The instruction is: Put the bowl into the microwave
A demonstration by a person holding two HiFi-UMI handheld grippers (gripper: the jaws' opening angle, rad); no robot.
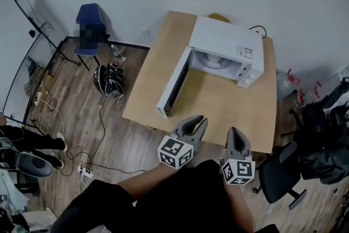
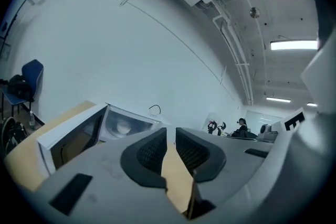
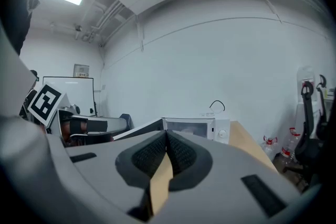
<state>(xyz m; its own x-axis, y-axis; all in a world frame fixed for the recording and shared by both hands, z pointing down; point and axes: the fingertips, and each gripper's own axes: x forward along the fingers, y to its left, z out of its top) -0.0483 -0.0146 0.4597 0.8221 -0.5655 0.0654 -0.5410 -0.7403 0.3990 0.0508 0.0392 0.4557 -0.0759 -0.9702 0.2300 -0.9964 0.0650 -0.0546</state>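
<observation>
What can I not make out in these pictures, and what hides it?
1. Head view: the white round shape inside the microwave is too small to tell whether it is a bowl or the turntable.
2. Left gripper view: the left gripper covers the microwave's lower front.
3. Head view: a person at the left is cut off by the edge.

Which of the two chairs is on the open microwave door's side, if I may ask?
The blue chair, far left; the black office chair stands on the right.
</observation>
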